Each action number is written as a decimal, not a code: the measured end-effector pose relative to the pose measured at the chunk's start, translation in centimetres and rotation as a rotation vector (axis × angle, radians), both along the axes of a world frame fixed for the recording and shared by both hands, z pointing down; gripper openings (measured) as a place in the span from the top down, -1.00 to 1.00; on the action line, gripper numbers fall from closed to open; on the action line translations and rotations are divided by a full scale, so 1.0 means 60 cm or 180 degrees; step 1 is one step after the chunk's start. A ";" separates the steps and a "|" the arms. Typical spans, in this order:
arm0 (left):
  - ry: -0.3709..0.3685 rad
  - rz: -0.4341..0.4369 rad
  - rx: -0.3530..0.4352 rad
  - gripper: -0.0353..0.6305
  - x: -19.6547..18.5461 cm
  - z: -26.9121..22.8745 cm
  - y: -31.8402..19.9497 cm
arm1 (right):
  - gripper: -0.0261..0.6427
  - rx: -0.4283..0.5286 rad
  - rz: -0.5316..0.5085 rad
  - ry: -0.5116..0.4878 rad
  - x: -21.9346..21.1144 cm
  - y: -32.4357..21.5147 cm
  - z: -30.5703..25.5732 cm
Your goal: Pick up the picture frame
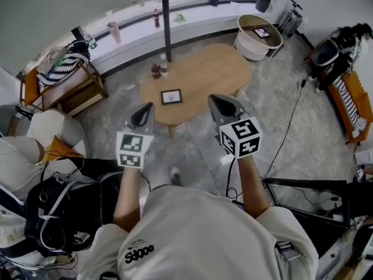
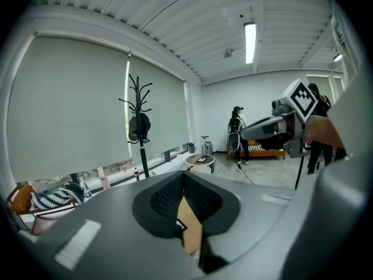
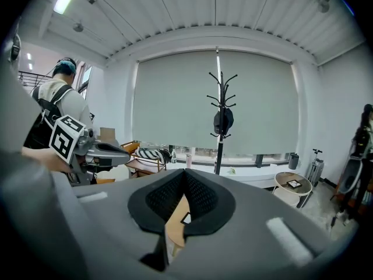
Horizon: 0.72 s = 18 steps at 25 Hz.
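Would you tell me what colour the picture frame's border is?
The picture frame is black-bordered; head view.

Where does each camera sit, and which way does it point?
Head view: on the person's head, looking steeply down at the table and picture frame; both forearms, left gripper and right gripper show.
Left gripper view: on the left gripper, looking along its closed jaws toward the coat stand; the right gripper shows at right.
Right gripper view: on the right gripper, facing the same coat stand; the left gripper shows at left.
Both gripper views share it.
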<state>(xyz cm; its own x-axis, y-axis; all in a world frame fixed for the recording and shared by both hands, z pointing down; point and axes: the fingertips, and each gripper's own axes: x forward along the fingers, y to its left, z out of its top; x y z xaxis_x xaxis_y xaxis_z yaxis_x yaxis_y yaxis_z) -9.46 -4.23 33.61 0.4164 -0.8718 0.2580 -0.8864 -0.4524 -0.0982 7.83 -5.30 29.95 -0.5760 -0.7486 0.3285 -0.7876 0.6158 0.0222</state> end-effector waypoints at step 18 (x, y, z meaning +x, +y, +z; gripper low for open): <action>0.0171 0.0132 -0.0190 0.86 -0.020 0.054 -0.146 | 0.91 -0.0242 0.0161 0.0050 -0.039 -0.126 0.052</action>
<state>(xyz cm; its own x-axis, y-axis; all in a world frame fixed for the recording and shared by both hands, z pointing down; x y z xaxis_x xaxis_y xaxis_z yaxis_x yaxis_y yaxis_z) -10.67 -12.97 36.84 0.4664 -0.8373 0.2854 -0.8701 -0.4924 -0.0225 5.47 -12.89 33.09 -0.5324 -0.7491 0.3942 -0.8177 0.5756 -0.0106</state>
